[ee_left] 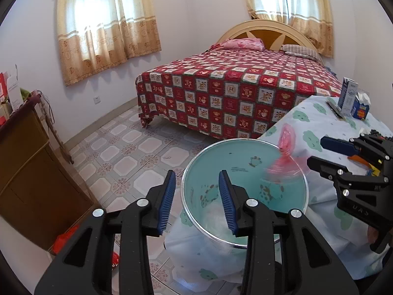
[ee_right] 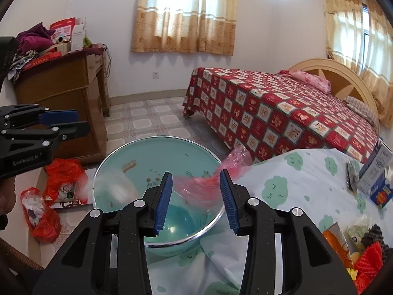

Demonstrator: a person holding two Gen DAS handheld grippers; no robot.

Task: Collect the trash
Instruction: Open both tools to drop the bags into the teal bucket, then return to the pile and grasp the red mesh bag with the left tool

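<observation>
Left gripper (ee_left: pixel 197 202): jaws parted, nothing between them, poised over the near rim of the teal basin (ee_left: pixel 208 157). Pink plastic bag (ee_left: pixel 282 164): blurred, at the basin's right rim. Right gripper (ee_right: pixel 196 201): jaws parted, unloaded, directly before the bag.

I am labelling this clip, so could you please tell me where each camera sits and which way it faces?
Left wrist: sits on the left tongs, looking forward and down at the teal bin beside the cloth-covered table, with the bed beyond; its own open tongs and the right tongs show.
Right wrist: sits on the right tongs, facing the same bin; the left tongs show at the left edge.
Shared: bin, pink plastic bag, bed, table, curtains.
</observation>
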